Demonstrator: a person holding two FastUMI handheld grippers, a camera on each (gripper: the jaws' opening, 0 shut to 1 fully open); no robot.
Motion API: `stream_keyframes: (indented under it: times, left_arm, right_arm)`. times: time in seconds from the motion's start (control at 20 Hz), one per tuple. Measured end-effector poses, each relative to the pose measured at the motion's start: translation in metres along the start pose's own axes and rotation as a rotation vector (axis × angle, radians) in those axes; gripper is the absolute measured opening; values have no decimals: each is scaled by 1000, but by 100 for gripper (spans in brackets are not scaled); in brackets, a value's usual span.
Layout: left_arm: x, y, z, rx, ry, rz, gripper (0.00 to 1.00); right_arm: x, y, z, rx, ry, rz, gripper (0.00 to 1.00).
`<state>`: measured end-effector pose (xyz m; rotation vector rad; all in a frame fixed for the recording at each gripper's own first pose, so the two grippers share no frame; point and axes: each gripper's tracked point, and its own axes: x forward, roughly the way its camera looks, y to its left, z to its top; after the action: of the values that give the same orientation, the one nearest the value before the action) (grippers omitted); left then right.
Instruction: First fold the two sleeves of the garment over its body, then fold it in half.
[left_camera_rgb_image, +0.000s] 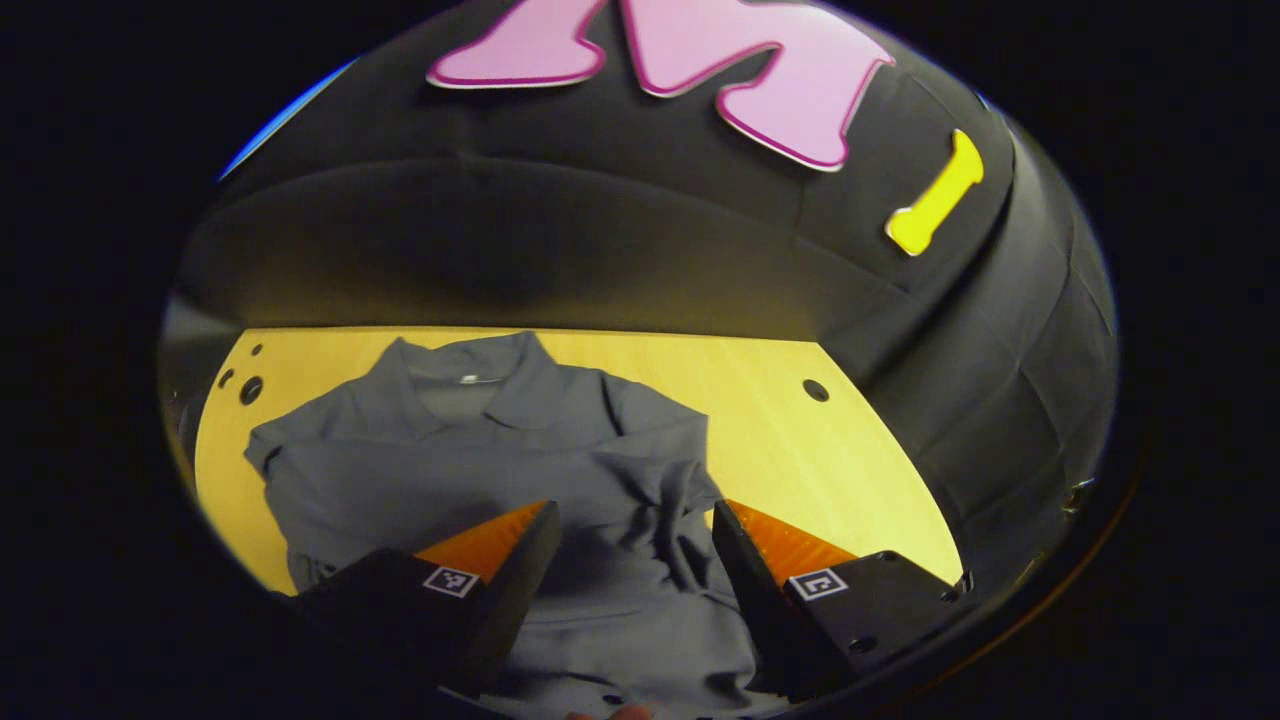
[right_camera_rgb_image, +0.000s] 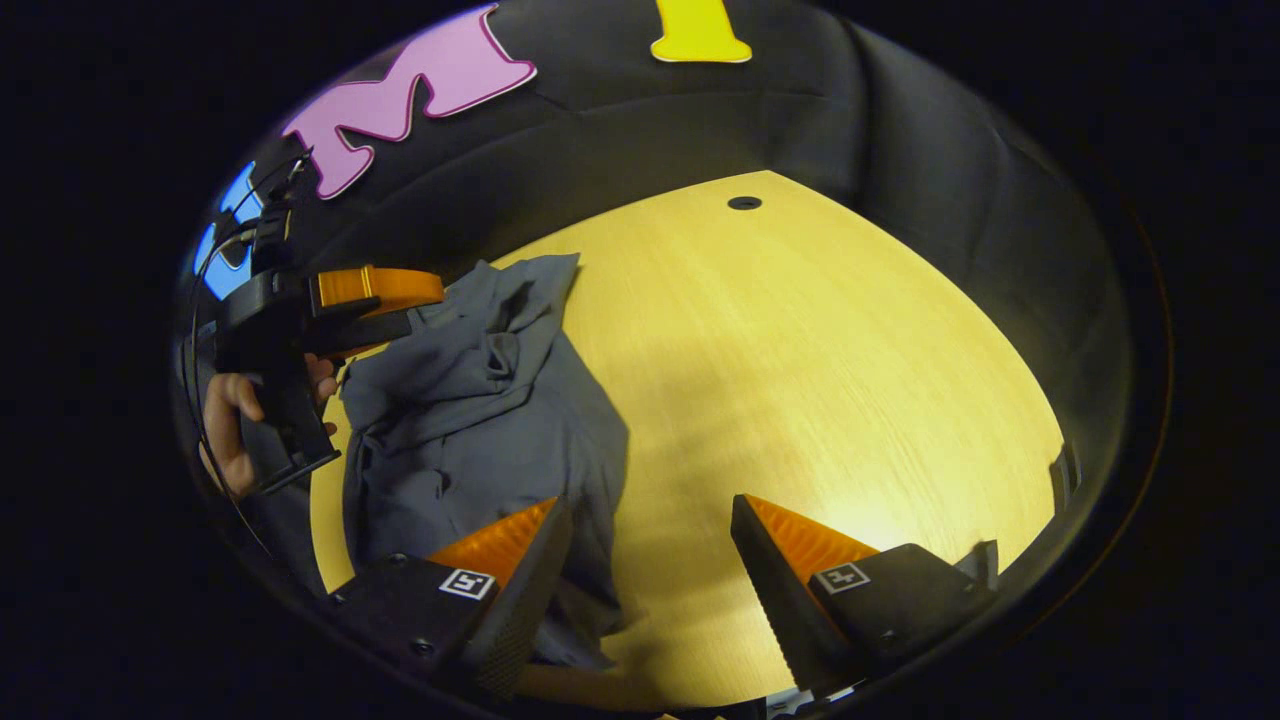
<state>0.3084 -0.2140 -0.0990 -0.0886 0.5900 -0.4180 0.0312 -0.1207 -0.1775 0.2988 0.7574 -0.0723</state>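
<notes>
A grey collared shirt (left_camera_rgb_image: 480, 460) lies flat on the yellow wooden table (left_camera_rgb_image: 800, 450), collar toward the far wall. One sleeve lies folded over its body on the right, the fabric there wrinkled. My left gripper (left_camera_rgb_image: 633, 520) hovers open above the shirt's lower body, nothing between its fingers. In the right gripper view the same shirt (right_camera_rgb_image: 480, 400) lies at the left, and my right gripper (right_camera_rgb_image: 650, 520) stands open over the shirt's edge and bare table. The left gripper (right_camera_rgb_image: 330, 300), held by a hand (right_camera_rgb_image: 225, 430), hangs above the shirt at the far left.
Black cloth walls close the table at the back and right. Small dark holes (left_camera_rgb_image: 815, 390) dot the tabletop near its edges. Bare table (right_camera_rgb_image: 800, 380) stretches wide to the right of the shirt in the right gripper view.
</notes>
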Motion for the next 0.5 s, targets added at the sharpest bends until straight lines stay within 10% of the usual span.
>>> stream_keyframes:
  times: [0.25, 0.5]
  left_arm:
    - [-67, 74, -17, -91, -23, 81, 96]
    - [-130, 135, -62, 55, -36, 207, 96]
  right_arm:
    - [4, 33, -12, -41, 45, 85, 99]
    - [7, 58, -37, -98, 119, 131, 99]
